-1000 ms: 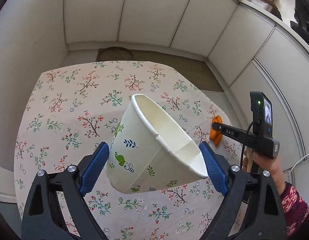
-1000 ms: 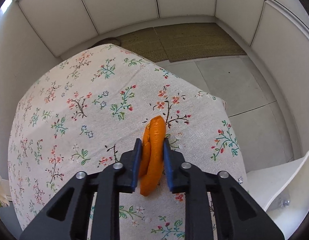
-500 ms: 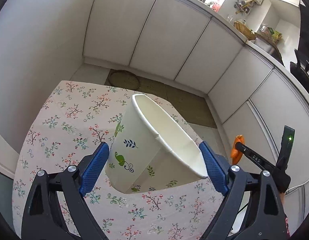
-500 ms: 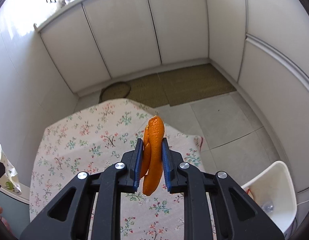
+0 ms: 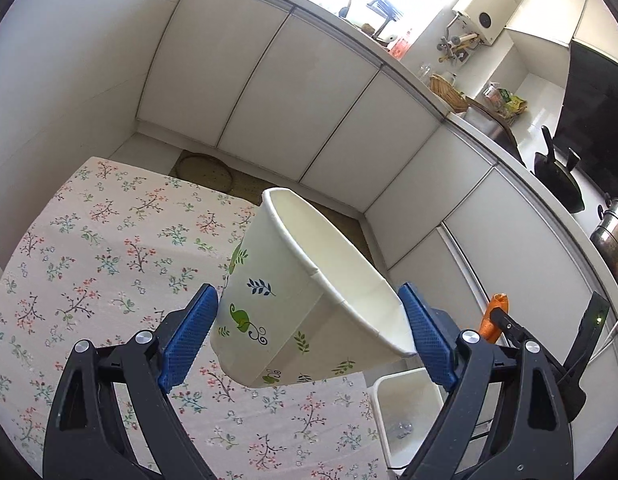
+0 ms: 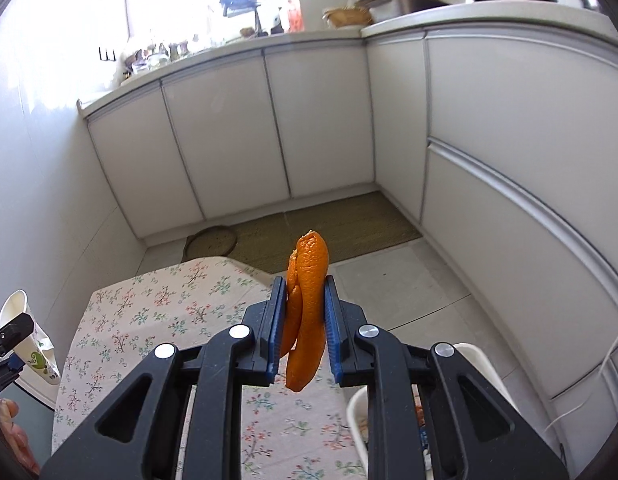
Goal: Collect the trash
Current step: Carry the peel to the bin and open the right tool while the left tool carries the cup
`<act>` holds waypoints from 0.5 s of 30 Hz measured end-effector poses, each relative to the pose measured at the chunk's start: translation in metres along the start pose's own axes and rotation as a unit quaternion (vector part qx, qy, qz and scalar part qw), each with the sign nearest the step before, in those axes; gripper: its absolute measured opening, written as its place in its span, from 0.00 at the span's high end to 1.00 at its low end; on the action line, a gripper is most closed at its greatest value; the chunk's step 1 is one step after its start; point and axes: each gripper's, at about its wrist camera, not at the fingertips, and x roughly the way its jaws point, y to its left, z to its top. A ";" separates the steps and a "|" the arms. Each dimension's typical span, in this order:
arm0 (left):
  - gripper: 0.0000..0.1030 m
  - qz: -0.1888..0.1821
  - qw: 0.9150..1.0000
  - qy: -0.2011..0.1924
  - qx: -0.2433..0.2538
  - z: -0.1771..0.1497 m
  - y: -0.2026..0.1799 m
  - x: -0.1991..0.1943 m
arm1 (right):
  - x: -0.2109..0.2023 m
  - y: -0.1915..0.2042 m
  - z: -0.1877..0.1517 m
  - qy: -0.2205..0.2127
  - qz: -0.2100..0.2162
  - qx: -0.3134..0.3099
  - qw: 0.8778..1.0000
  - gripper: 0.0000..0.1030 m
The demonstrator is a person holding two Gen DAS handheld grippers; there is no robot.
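**Cup and peel both aloft, bin waiting below**

The left tool [image 5: 309,330] has its blue pads spread wide and pressed on a paper cup [image 5: 305,300], tilted with its mouth facing up toward twelve o'clock and its base low at six. That cup looks feather-light and thin-walled; the pads sit on its flared upper body, and by the look of it a harder squeeze would buckle the rim, so the wide, gentle hold seems the right one. It hangs above the flowered tabletop [image 5: 89,248], clear of the cloth.

Over on the right, the right tool [image 6: 305,330] is nearly closed on a strip of orange peel [image 6: 305,312], which stands upright between the pads, its tip poking out at twelve o'clock and its tail dangling at six. Soft, limp, possibly a little slick: pinched mid-length it is likely to stay put, though a loose end could swing.

And there is the white bin [image 5: 405,416], down at five o'clock in the left view, off the tabletop's edge. Both pieces appear ready for the drop; neither is over it yet.
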 end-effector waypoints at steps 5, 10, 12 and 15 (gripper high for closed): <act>0.16 -0.019 1.000 0.009 0.023 -0.017 -0.024 0.009 | -0.022 -0.027 -0.004 -0.016 -0.022 0.014 1.000 0.82; 0.16 -0.037 0.998 0.016 0.044 -0.026 -0.045 0.015 | -0.034 -0.051 -0.008 -0.023 -0.046 0.028 0.998 0.82; 0.16 -0.044 0.997 0.019 0.053 -0.030 -0.053 0.019 | -0.039 -0.057 -0.009 -0.027 -0.059 0.024 0.998 0.82; 0.16 -0.053 0.997 0.026 0.059 -0.034 -0.063 0.026 | -0.046 -0.068 -0.011 -0.031 -0.074 0.022 0.997 0.82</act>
